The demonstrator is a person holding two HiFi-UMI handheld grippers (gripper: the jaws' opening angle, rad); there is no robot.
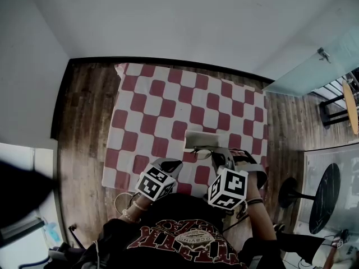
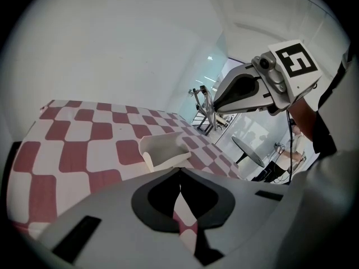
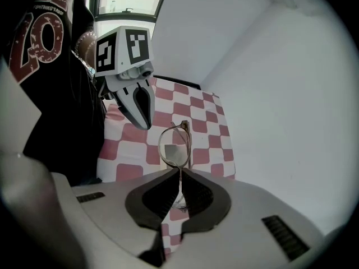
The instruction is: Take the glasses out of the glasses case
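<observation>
On the red-and-white checked counter (image 1: 147, 112), the white glasses case (image 1: 200, 138) sits open near the front edge. The left gripper (image 2: 179, 171) hovers just short of it, jaws pressed together on nothing. The right gripper (image 3: 179, 170) has its jaws pinched tight on the glasses (image 3: 175, 146), held upright at the case's near edge. Whether they're clear of the case, can't tell.

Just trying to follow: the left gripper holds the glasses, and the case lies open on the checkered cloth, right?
No: the right gripper holds the glasses, seen in the right gripper view. The case does lie open on the checkered cloth.
</observation>
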